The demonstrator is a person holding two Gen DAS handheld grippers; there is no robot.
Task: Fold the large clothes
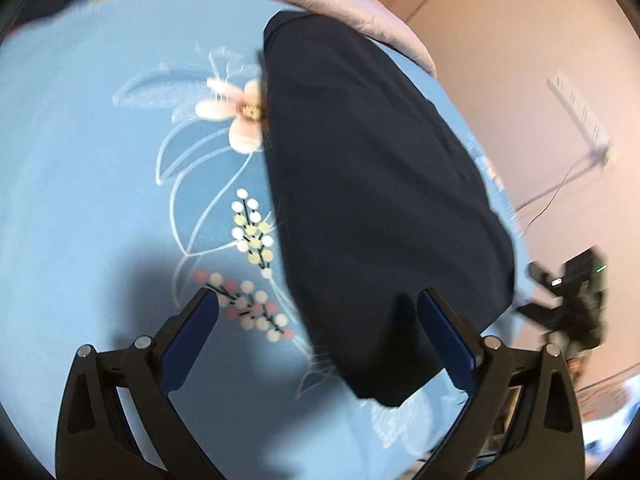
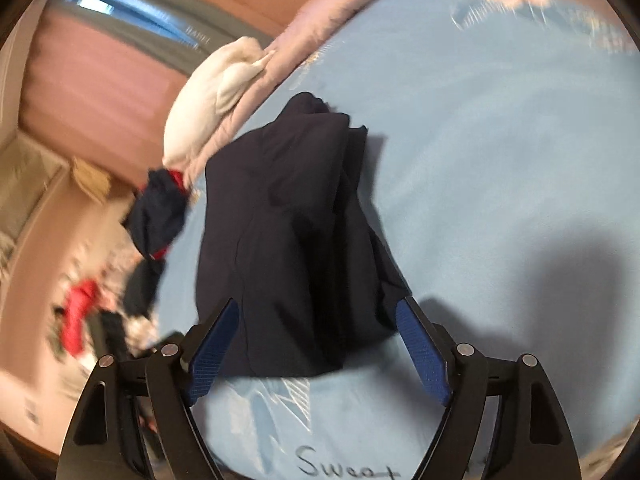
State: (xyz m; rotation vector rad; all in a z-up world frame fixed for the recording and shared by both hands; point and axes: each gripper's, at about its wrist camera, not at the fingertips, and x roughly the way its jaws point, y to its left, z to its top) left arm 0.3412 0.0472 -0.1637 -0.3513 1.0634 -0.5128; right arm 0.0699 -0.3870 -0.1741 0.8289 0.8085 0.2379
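A dark navy garment (image 1: 372, 184) lies lengthwise on a light blue flowered bedsheet (image 1: 80, 160). My left gripper (image 1: 318, 304) is open above the sheet, its jaws wide apart over the garment's near end and holding nothing. In the right wrist view the same garment (image 2: 288, 224) lies bunched and partly folded on the sheet (image 2: 500, 140). My right gripper (image 2: 318, 312) is open, jaws spread on either side of the garment's near edge, and holds nothing.
A pink quilt (image 2: 320, 12) and a white cloth (image 2: 208, 100) lie along the bed's far edge. Another navy-and-red garment (image 2: 158, 212) hangs at the bed's side. Clutter sits on the floor (image 2: 80, 312). A power strip (image 1: 580, 116) is on the wall.
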